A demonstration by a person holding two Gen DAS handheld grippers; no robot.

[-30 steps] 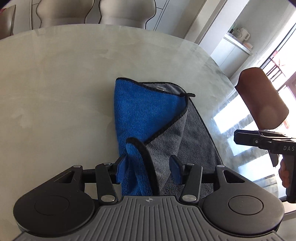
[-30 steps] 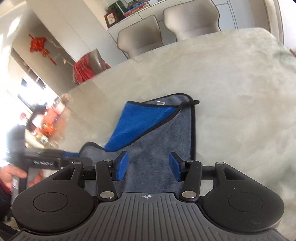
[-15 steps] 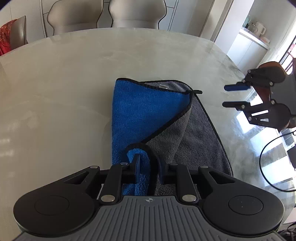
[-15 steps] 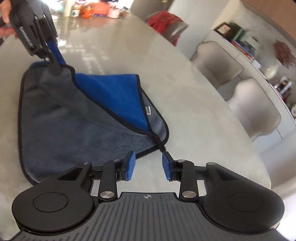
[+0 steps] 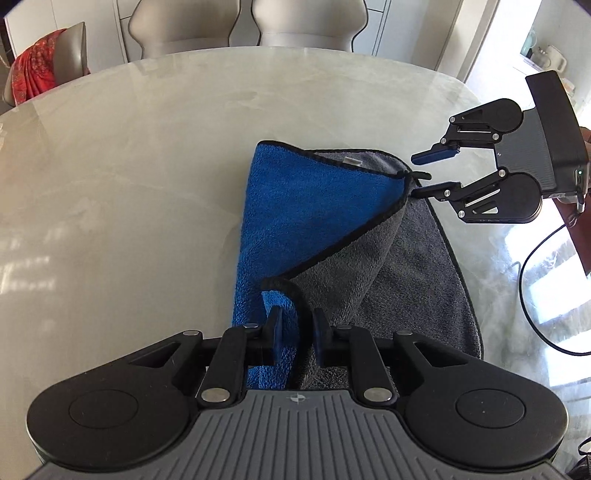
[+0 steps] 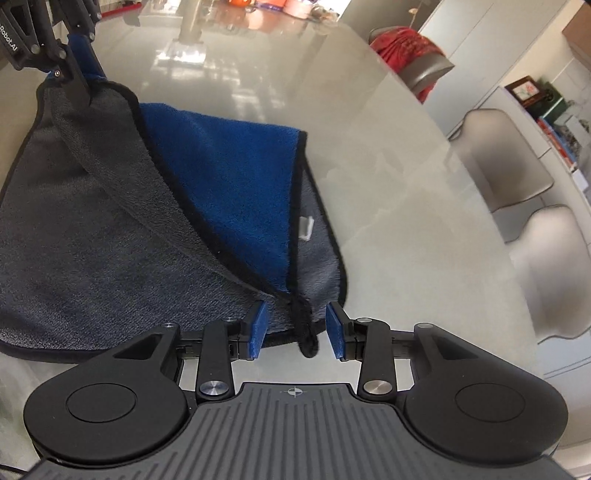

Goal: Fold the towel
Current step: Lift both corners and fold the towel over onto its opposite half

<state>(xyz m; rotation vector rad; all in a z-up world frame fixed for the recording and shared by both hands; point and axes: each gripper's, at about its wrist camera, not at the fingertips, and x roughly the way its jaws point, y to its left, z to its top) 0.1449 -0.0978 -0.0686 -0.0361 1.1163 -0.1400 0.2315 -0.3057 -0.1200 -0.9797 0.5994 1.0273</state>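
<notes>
A towel (image 5: 306,206), blue on one side and grey on the other with black trim, lies partly folded on the pale marble table (image 5: 129,166). My left gripper (image 5: 295,328) is shut on its near corner, which stands up in a blue and grey pinch. At the far right corner, my right gripper (image 5: 417,176) is turned on its side, one finger above the other. In the right wrist view that corner and its black hanging loop (image 6: 306,341) sit between the blue pads (image 6: 258,328) of the right gripper (image 6: 295,328). The jaws are opening and neither pad touches the cloth. The left gripper (image 6: 79,70) shows at the top left.
Grey chairs (image 5: 181,26) stand along the table's far side, one with a red cloth (image 5: 33,74) draped over it. A black cable (image 5: 532,295) loops over the table at the right. A shelf unit (image 6: 546,122) and more chairs (image 6: 506,155) show in the right wrist view.
The left gripper's jaws have shut on the near towel corner. The right gripper rolled onto its side and moved in from the right to the far corner with the loop.
</notes>
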